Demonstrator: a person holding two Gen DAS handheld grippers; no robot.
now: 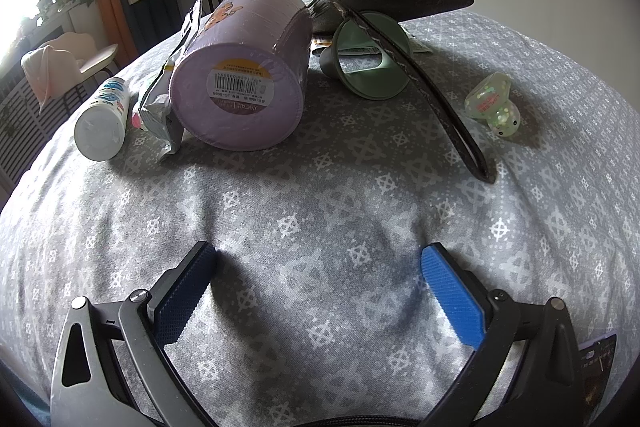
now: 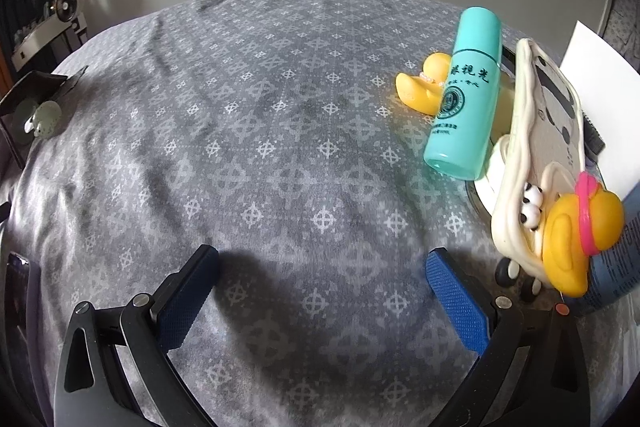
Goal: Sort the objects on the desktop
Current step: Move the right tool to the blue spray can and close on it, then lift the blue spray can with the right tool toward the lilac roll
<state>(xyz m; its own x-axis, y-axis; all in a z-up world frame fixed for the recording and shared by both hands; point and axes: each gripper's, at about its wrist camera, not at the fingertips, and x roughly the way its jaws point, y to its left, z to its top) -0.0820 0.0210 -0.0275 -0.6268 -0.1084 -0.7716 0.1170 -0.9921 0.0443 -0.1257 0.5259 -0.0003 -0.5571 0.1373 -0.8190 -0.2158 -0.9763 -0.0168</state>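
Grey patterned bedding [image 1: 320, 195] lies under both my grippers, left [image 1: 318, 267] and right [image 2: 322, 271], jaws apart, empty. Beyond: purple canister [image 1: 240, 75] at eleven o'clock, teal bottle [image 2: 466, 95] at one o'clock.

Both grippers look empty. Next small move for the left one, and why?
Probably ease the left gripper forward and a little left toward the purple cylinder, the nearest thing ahead. Both grippers are open and hold nothing; the right gripper has only bare cloth between its pads. The cylinder lies on its side and looks wide, so a full-open approach seems wise.
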